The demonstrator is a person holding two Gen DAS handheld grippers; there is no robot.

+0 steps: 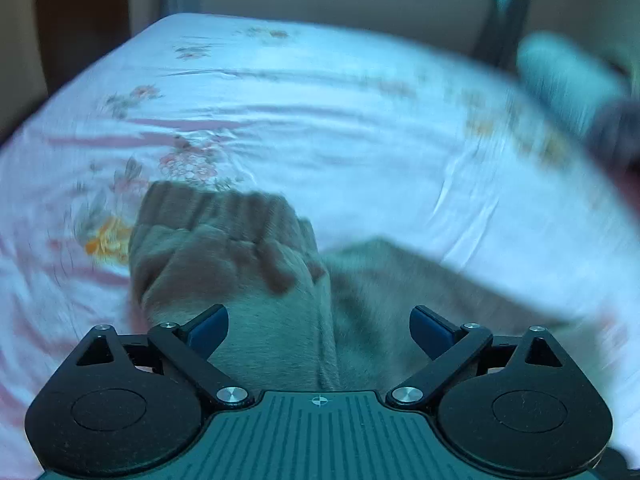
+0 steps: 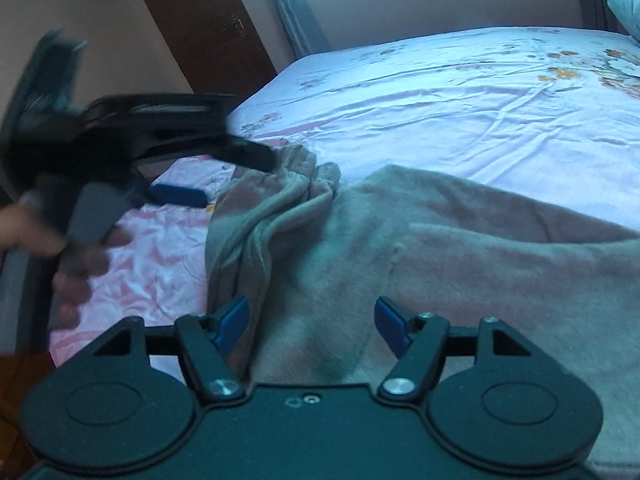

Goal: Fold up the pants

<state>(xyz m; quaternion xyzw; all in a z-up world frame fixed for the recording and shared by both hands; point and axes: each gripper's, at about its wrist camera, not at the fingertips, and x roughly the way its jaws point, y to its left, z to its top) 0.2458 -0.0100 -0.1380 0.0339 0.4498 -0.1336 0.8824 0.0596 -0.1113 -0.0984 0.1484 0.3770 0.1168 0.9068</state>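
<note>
A bed (image 2: 460,92) with a floral sheet fills both views. On its near side lie the grey-brown pants (image 2: 440,248), one end bunched into folds at the left, cuff ribbing showing. The left hand-held gripper (image 1: 319,330) hovers over that bunched end, blue pads spread wide and gripping nothing. The right hand-held gripper (image 2: 311,322) stands about half open above the flat part; its pads seem clear of the cloth, though blur hinders certainty.

A floral bedsheet (image 2: 460,92) and a brown wooden door (image 2: 200,20).
</note>
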